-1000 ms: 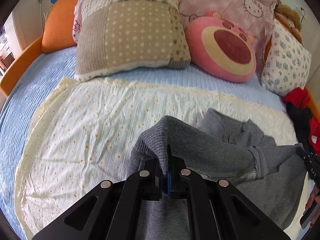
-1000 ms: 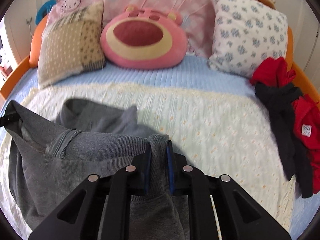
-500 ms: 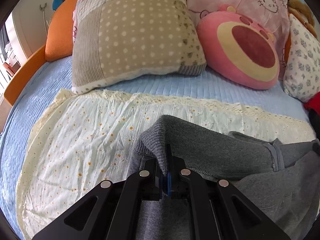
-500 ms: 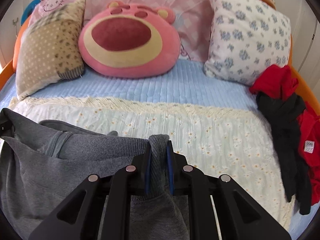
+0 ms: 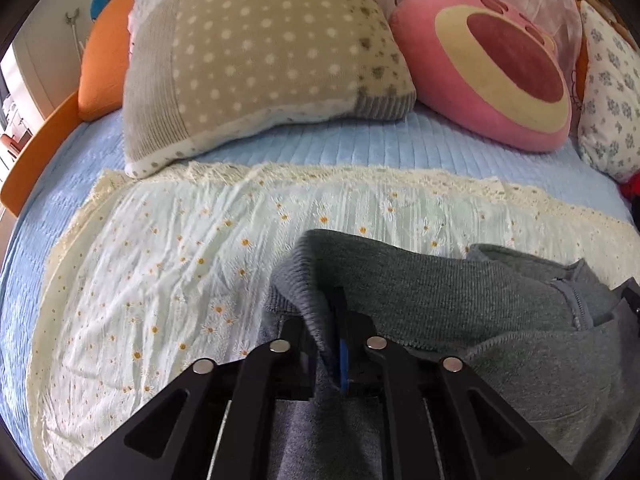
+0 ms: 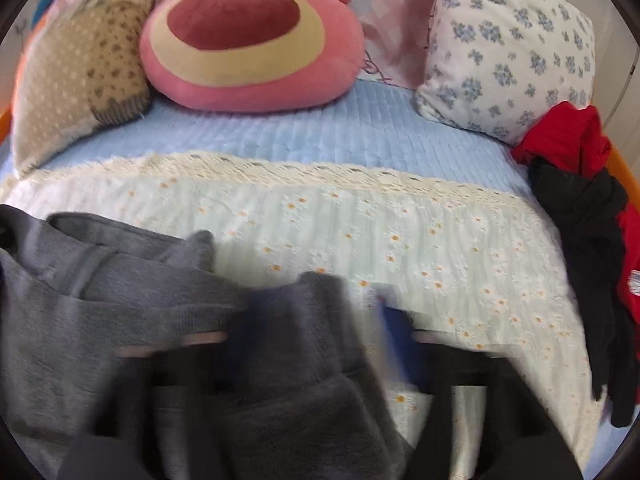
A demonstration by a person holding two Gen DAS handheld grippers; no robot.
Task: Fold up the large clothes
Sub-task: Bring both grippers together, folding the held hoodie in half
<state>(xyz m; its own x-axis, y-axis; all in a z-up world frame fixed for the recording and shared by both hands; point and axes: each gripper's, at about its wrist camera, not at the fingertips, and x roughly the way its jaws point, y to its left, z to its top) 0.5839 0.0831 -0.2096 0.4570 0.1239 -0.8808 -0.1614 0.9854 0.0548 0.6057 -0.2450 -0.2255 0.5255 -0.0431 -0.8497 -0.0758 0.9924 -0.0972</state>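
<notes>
A grey knit sweater [image 5: 440,300] lies bunched on a pale daisy-print sheet [image 5: 160,260] spread over the bed. My left gripper [image 5: 326,320] pinches a raised fold of its ribbed edge; the jaws are just starting to open, with the cloth still pressed between the pads. In the right wrist view the sweater [image 6: 120,300] fills the lower left. My right gripper [image 6: 316,312] is blurred, its jaws opening wide. A hump of grey cloth sits loose between the fingers, and the pads stand apart from it.
At the head of the bed are a beige dotted pillow [image 5: 260,52], a pink bear cushion [image 6: 248,36] and a blue-flowered pillow [image 6: 508,44]. Red and black clothes [image 6: 580,208] are heaped at the right edge. An orange bed rail [image 5: 36,148] runs along the left.
Both grippers sank toward the sheet and moved nearer the pillows, carrying the sweater. The right jaws sprang apart and let go of the cloth. The left jaws have barely loosened.
</notes>
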